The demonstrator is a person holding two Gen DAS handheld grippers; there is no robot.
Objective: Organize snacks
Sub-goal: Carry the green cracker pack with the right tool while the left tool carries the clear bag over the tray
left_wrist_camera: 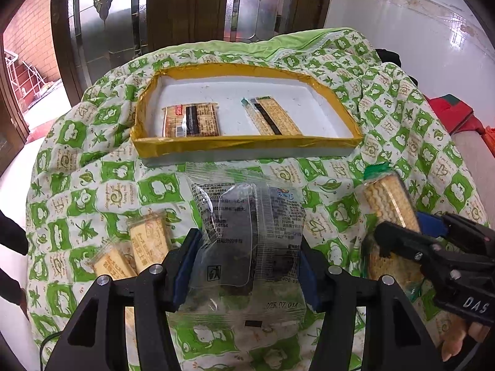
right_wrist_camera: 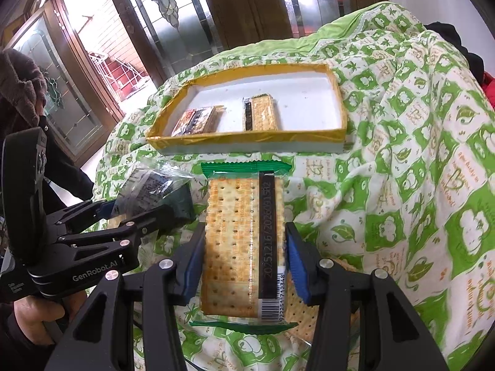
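Already the clear dark-snack packet [left_wrist_camera: 247, 232] sits clamped in the left tongs [left_wrist_camera: 247, 266] and the cracker pack [right_wrist_camera: 244, 244], long axis pointing forward, in the right tongs [right_wrist_camera: 244, 266]. Straight ahead lies the yellow-rimmed tray [left_wrist_camera: 247, 148] holding two packs; two small biscuit packs [left_wrist_camera: 133, 250] wait on the quilt [left_wrist_camera: 92, 185]

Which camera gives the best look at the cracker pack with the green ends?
The right wrist view. There the cracker pack fills the centre between the right tongs, with its crackers, date strip and barcode all readable. The left wrist view shows it only at the right edge, angled and partly hidden by those tongs.
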